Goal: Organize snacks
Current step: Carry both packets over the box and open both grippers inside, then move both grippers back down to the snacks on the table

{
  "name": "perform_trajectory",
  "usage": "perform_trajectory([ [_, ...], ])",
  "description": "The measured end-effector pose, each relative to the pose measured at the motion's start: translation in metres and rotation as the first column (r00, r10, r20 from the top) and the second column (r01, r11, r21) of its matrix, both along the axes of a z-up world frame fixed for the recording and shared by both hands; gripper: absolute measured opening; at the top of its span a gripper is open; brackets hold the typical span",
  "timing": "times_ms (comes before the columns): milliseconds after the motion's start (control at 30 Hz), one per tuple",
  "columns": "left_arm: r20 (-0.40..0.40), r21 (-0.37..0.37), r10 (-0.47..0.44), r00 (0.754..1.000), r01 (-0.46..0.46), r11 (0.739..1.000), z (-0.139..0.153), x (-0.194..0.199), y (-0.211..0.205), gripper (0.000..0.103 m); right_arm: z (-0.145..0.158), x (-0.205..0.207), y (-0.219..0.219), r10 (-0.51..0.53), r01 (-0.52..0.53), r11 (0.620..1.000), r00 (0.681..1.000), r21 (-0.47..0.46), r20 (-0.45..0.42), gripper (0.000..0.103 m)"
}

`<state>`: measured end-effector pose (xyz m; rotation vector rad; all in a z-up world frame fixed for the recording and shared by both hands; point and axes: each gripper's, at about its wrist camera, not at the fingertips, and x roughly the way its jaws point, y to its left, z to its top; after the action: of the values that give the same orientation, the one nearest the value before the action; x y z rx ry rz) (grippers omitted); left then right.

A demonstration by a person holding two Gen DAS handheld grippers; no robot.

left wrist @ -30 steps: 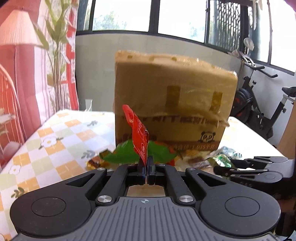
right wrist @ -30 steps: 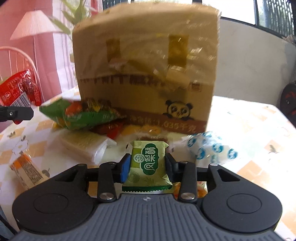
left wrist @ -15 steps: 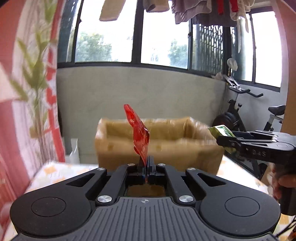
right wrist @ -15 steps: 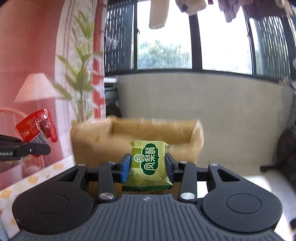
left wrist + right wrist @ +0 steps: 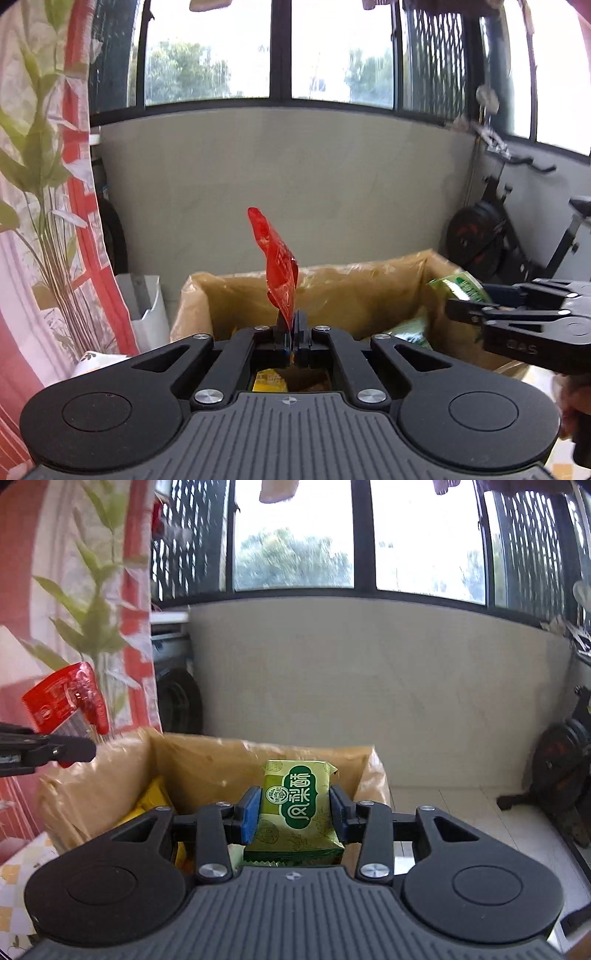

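Cardboard box point(image 5: 207, 760), left hand-held gripper point(image 5: 291, 326) pinching crinkly red sachet point(image 5: 279, 266), right hand-held gripper point(image 5: 293, 808) clamping glossy green packet point(image 5: 295, 805)

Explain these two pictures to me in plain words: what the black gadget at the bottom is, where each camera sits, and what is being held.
No robot here: a person holds a hand-held clamp in each hand, each with a camera looking along its two fingers. One picture comes from the left gripper, shut on the edge of a red packet. The other comes from the right gripper, shut on a green snack pack. Each gripper also shows at the side of the other's picture. Both hover over an open cardboard box lined with plastic, with a few snacks already inside.
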<state>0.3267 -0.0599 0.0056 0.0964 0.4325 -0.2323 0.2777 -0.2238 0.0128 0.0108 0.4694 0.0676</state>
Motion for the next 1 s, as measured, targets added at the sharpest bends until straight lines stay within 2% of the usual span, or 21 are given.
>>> perform_trajectory([
  [67,-0.022,0.013,0.013,1.0,-0.013,1.0,-0.005,0.007,0.0,0.006,-0.003,0.003,0.0,0.001,-0.001,1.0,1.0,-0.003,-0.023,0.042],
  [133,-0.041,0.012,0.028,0.999,-0.028,1.0,-0.01,0.009,0.003,0.018,-0.003,-0.001,-0.001,0.0,-0.001,1.0,1.0,-0.015,-0.018,0.044],
  [200,-0.044,0.007,0.032,0.999,-0.032,0.999,-0.014,0.008,0.006,0.052,-0.002,-0.004,-0.003,0.007,-0.007,1.0,1.0,-0.019,-0.01,0.054],
  [233,-0.039,0.003,0.035,0.999,-0.035,0.999,-0.015,0.006,0.008,0.056,-0.003,-0.008,-0.005,0.004,-0.004,1.0,1.0,-0.017,-0.008,0.055],
  [433,-0.024,0.015,0.031,0.999,-0.031,0.999,-0.009,-0.011,0.013,0.061,0.005,-0.025,-0.008,0.022,-0.022,1.0,1.0,0.022,0.009,0.061],
  [567,0.012,0.029,0.024,1.0,-0.025,0.999,0.002,-0.035,0.016,0.071,0.008,-0.045,-0.003,0.068,-0.068,0.998,0.998,0.008,0.018,0.063],
  [733,0.017,0.011,0.026,0.999,-0.027,1.0,0.014,-0.063,0.026,0.071,0.013,-0.071,0.007,0.11,-0.11,0.994,0.993,0.005,0.033,0.066],
  [900,0.018,-0.009,0.043,0.999,-0.043,0.999,0.018,-0.096,0.04,0.073,0.012,-0.097,0.012,0.132,-0.134,0.99,0.99,0.039,0.052,0.08],
  [1000,0.002,-0.016,0.056,0.998,-0.056,0.998,0.012,-0.118,0.052,0.075,0.008,-0.11,0.012,0.134,-0.137,0.988,0.989,0.067,0.058,0.083],
])
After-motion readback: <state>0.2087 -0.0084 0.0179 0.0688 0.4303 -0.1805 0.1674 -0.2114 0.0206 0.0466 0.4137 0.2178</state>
